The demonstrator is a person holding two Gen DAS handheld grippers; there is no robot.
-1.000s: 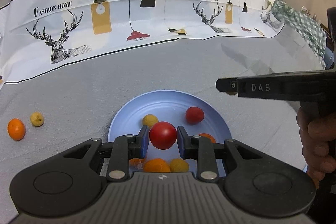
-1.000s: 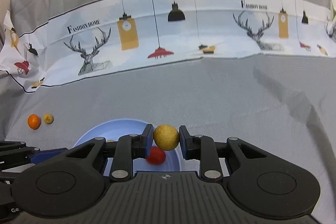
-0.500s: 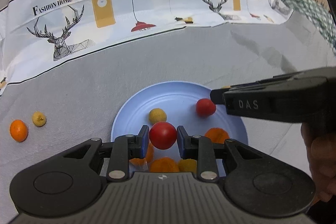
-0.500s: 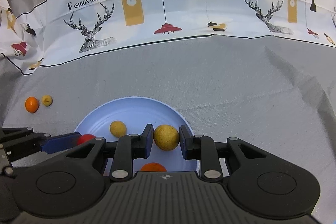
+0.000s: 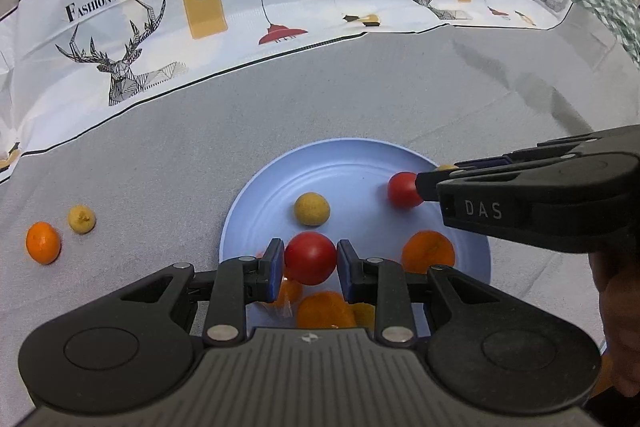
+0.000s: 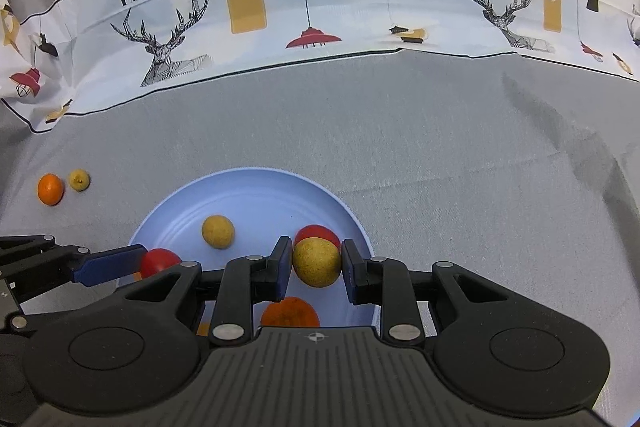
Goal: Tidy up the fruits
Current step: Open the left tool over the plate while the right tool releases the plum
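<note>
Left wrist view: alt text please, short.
The left claw grips a red fruit above a blue plate holding red, yellow and orange fruits. The right claw reaches in from the right; two fruits lie on grey cloth.

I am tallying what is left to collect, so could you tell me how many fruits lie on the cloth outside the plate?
2: an orange and a yellow fruit beside it, both left of the plate. Others may be hidden behind the grippers.

Left gripper clamping a red tomato above the blue plate.
On the plate: a yellow fruit, a second tomato, oranges; right gripper enters beside that tomato.
</note>
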